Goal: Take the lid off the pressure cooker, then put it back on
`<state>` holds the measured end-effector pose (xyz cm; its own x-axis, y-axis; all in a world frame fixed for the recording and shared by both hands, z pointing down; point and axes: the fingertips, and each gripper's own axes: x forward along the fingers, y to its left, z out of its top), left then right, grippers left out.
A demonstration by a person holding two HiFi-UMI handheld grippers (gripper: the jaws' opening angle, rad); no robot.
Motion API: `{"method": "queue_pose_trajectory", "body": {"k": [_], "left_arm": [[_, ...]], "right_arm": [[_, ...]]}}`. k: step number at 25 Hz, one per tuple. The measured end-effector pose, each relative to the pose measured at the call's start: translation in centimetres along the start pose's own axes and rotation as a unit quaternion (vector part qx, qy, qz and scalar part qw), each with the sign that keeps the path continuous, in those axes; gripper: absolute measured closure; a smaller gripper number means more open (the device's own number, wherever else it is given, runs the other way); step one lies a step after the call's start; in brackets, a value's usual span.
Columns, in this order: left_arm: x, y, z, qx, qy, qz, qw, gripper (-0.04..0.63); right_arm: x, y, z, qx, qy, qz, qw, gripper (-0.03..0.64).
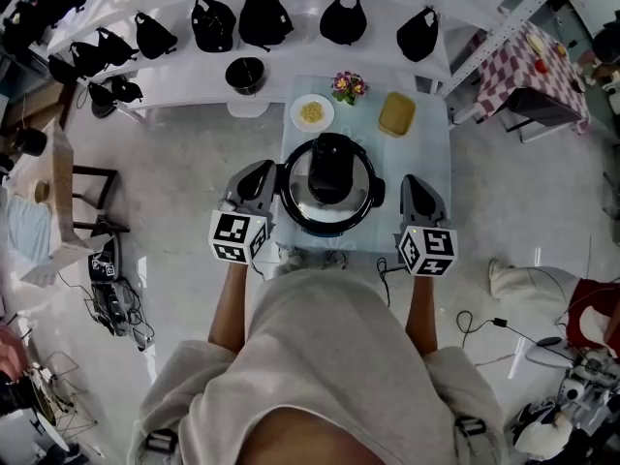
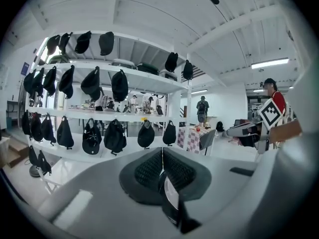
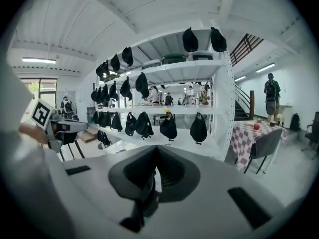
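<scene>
The pressure cooker (image 1: 296, 206) stands in the middle of a small glass table (image 1: 429, 153). Its steel lid (image 1: 325, 200) is on, with the black handle (image 1: 331, 163) across the top. My left gripper (image 1: 263, 172) hangs just left of the cooker and my right gripper (image 1: 414, 184) a little off its right side. Neither touches the pot as far as I can tell. In the left gripper view the jaws (image 2: 160, 171) are pressed together with nothing between them. The right gripper's jaws (image 3: 157, 171) are likewise shut and empty, and both point level toward the shelves.
On the table behind the cooker are a white plate of food (image 1: 312, 112), a small flower pot (image 1: 348, 86) and a yellow dish (image 1: 397, 114). Beyond runs a white shelf with black caps and a black bowl (image 1: 245, 74). A wooden chair (image 1: 87, 201) stands left, a checkered table (image 1: 528, 61) far right.
</scene>
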<state>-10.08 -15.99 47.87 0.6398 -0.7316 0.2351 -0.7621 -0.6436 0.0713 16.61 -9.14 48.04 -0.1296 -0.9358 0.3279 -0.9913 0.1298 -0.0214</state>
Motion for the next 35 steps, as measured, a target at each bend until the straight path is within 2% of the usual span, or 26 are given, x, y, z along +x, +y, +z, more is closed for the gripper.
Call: {"method": "queue_pose_trajectory", "body": {"k": [35], "left_arm": [[1.8,0.0,-0.8,-0.006,0.008,0.005,0.9999,0.588]], "right_arm": [[2.0,1.2,-0.8,-0.021,0.019,0.033,0.999,0.618]]}}
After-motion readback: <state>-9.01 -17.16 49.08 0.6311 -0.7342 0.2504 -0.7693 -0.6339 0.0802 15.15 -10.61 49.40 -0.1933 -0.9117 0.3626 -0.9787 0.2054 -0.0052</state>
